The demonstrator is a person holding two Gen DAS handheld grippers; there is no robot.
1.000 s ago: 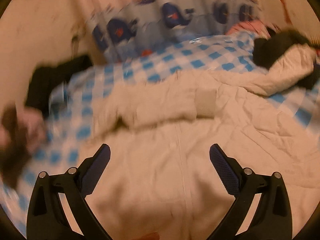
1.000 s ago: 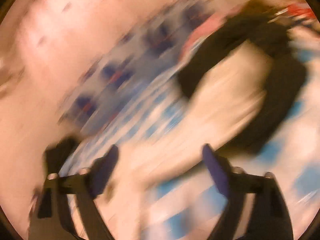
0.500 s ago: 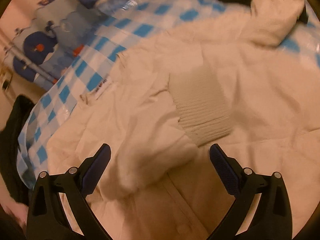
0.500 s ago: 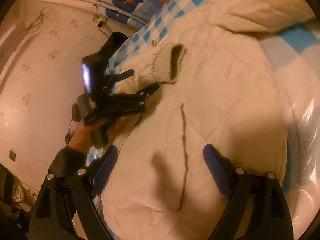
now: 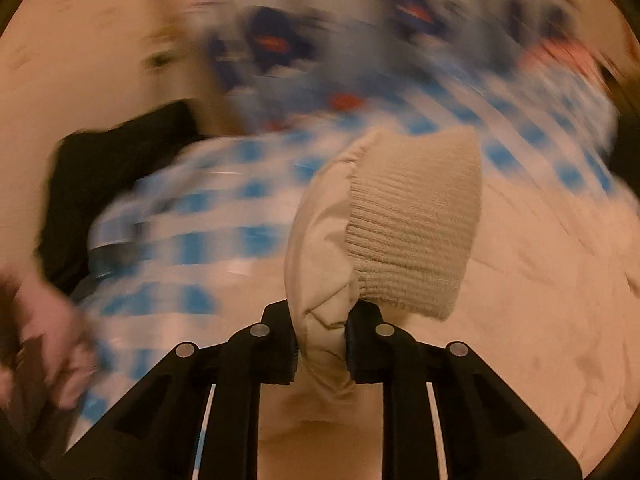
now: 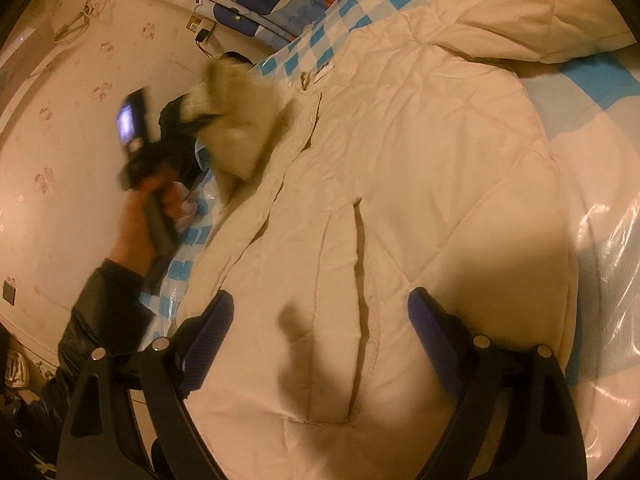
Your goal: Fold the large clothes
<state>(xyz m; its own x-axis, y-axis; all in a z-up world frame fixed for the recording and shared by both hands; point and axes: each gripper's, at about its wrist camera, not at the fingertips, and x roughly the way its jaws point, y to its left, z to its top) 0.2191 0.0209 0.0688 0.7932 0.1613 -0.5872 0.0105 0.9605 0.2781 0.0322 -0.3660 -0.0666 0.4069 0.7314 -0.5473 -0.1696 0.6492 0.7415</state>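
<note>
From your left wrist view, the left claw [image 5: 321, 344] has just been closing and now pinches the padded end of the cream jacket's sleeve [image 5: 320, 240] between its pads, the ribbed cuff [image 5: 412, 220] standing up past them against a blurred blue-checked bed cover [image 5: 200, 200]. From your right wrist view, the right claw [image 6: 316, 332] hangs wide and empty over the jacket [image 6: 420, 160], which lies spread on the bed, while your left hand [image 6: 148, 208] lifts the sleeve at its far left edge. You look to be on the sleeve fold, so next carry that sleeve across onto the jacket body and lay it flat, using the right claw to steady the body if it drags.
</note>
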